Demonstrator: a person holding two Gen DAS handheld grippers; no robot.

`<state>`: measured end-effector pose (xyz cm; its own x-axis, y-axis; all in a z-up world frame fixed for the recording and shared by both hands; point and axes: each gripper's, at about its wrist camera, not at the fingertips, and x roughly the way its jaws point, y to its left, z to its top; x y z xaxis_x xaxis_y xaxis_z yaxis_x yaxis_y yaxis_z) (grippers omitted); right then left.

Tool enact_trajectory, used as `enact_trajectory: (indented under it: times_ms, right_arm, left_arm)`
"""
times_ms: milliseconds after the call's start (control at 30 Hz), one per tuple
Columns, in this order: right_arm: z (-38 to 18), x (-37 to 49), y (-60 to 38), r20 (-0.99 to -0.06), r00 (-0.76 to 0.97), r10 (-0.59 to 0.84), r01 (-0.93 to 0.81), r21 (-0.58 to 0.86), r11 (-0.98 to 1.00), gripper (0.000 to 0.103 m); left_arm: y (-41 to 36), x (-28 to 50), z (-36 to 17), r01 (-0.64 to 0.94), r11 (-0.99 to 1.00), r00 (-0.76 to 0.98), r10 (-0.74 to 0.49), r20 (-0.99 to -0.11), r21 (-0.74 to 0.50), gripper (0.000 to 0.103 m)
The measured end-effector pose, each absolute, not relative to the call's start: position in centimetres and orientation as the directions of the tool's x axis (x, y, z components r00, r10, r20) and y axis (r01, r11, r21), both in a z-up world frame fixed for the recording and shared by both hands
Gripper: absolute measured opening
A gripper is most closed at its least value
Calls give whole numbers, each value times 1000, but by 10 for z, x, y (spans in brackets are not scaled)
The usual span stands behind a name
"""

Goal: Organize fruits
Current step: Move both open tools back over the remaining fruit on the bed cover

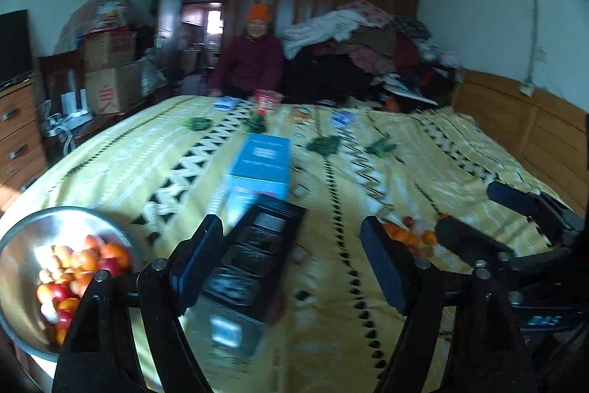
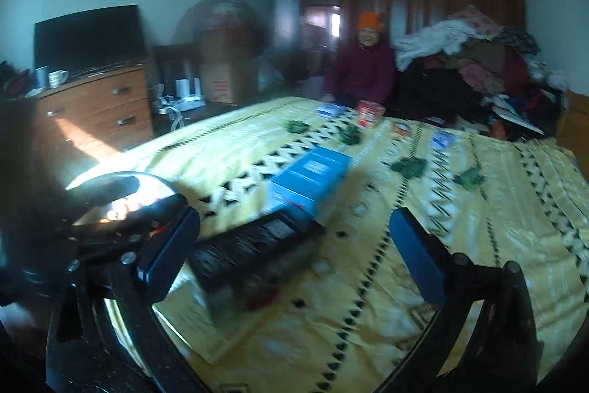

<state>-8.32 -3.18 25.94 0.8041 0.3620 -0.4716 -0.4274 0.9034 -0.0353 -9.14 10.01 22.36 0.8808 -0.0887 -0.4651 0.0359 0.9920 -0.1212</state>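
steel bowl [image 1: 22, 245] of fruits [image 1: 73, 267], one blue box [image 1: 263, 164], one black tray [image 1: 254, 256], both grippers' jaws apart, empty

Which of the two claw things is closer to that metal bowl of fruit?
Left. The left gripper has the metal bowl right beside its left jaw. The right gripper is on the far side of the left one, over the yellow bedspread.
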Motion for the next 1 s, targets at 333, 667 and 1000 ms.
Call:
enact_trajectory:
  times_ms: [333,667,1000]
  right_arm:
    - [86,-14,-183,-822,568,43,-134,-41,990,102]
    - [41,-3,-202,-829,553,85,-94,39,995,103]
    - [34,0,-206,-823,561,92,-92,49,995,103]
  left_arm:
    - [-3,15,64,92,988,645,-153,-749,-122,81]
    - [-20,38,5,61,998,592,-56,-804,-25,94]
    - [-23,40,1,53,999,597,-26,-802,7,97]
